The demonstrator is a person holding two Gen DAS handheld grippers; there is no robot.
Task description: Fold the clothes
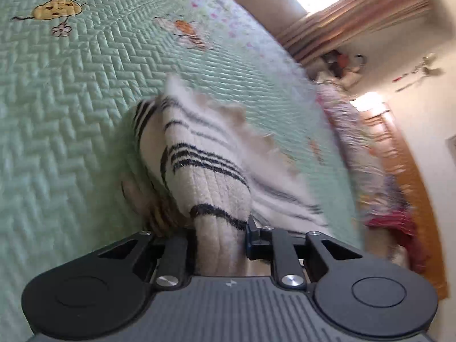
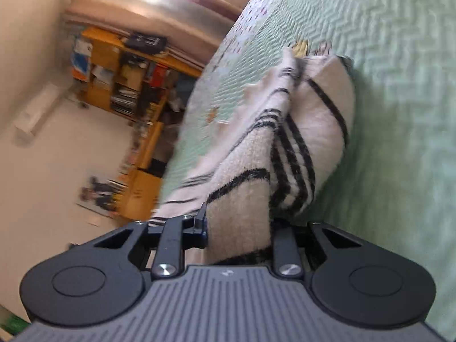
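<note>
Between the left tool (image 1: 221, 242) fingers I see a ribbed cream cuff of the striped sweater (image 1: 211, 176): jaws pinched onto it, knit bunched right at the finger roots. Left tool is rolled hard, so the bed runs diagonally across its view and the room sits sideways on the right. The knit rises from the jaws up and away, black stripes wrapping the fold, then drapes down onto the green quilt (image 1: 71, 108). Far part of the garment is motion-blurred, so I can't tell how it lies there.

Right tool (image 2: 238, 235) is the same story: jaws closed on another ribbed cream edge of the sweater (image 2: 310, 131), one black stripe crossing just at the grip. It's rolled the opposite way, with the quilt (image 2: 399, 114) filling the right side of its view and the room on the left. Fabric climbs from the jaws and folds over itself into a rounded bulge, which looks to rest on the quilt.

So both tools hold the sweater partly lifted above the bed, with the rest trailing on the cover.

Beyond that: embroidered cartoon patches (image 1: 58, 8) on the quilt, a wooden shelf unit (image 2: 125, 85) stuffed with items against the wall, and a bright window with curtains at the top of both views. Neither view shows a hand or sleeve.
</note>
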